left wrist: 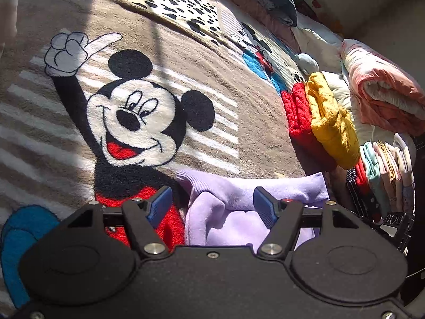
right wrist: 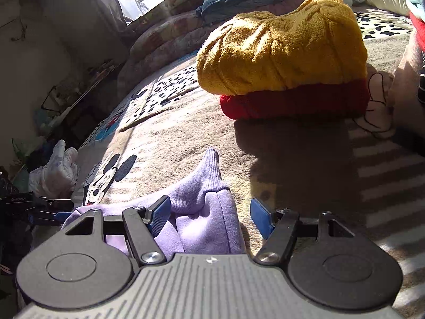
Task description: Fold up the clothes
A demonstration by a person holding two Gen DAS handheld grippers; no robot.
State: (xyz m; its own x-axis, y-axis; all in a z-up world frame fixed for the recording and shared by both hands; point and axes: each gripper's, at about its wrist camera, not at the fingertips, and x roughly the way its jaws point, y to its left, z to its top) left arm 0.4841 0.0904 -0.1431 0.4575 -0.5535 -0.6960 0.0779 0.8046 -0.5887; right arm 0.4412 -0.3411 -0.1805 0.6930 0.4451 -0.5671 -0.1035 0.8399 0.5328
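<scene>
A lilac sweatshirt (left wrist: 233,212) lies bunched on a cartoon-mouse blanket (left wrist: 186,85), its ribbed cuff pointing away. My left gripper (left wrist: 212,204) is open, with the lilac fabric lying between its blue pads and neither pad pressing it. In the right wrist view the same lilac sweatshirt (right wrist: 202,212) sits between the blue pads of my right gripper (right wrist: 209,214), which is also open. The left gripper (right wrist: 50,210) shows at the left edge of that view, at the garment's other end, held by a white-gloved hand (right wrist: 55,170).
A folded yellow sweater (right wrist: 281,50) rests on a folded red sweater (right wrist: 292,103) just beyond the lilac garment. A stack of folded pastel clothes (left wrist: 385,175) and a rolled pink quilt (left wrist: 382,90) stand at the right. A dalmatian-print patch (left wrist: 175,2) lies farther back.
</scene>
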